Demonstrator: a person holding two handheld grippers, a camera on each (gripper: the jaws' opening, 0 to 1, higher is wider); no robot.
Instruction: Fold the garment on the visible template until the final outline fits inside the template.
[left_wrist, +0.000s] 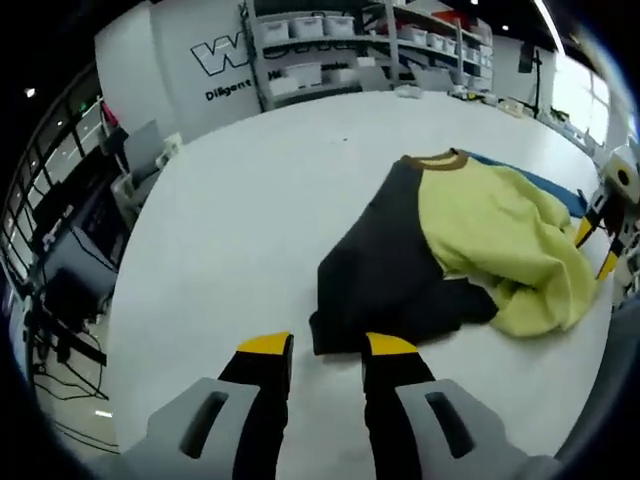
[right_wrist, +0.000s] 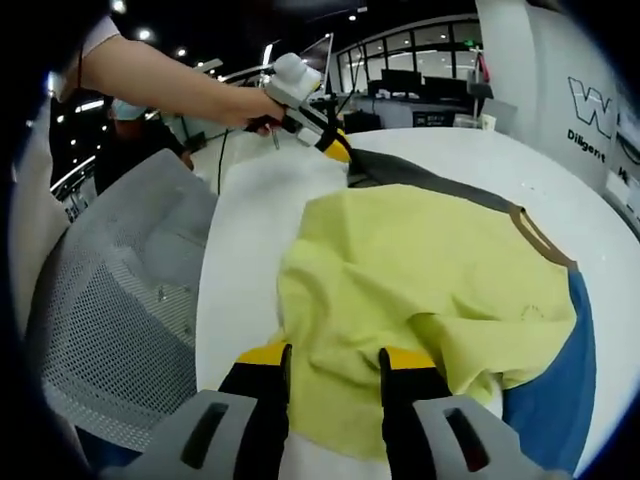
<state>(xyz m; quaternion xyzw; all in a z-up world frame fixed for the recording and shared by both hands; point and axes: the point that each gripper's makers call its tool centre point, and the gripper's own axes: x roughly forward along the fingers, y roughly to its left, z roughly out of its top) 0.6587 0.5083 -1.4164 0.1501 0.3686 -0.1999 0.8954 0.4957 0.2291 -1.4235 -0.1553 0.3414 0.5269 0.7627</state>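
Left tool (left_wrist: 328, 346) is spread, empty, poised just short of the dark hem of the sweatshirt (left_wrist: 455, 245). Right tool (right_wrist: 336, 352) is likewise spread, with rumpled yellow cloth lying between its jaws, not visibly pinched. The sweatshirt (right_wrist: 420, 280) lies on the white bench (left_wrist: 250, 200), partly over the blue template (right_wrist: 555, 390). Judgement: folding is under way; the dark half still extends beyond the template and requires further folds.
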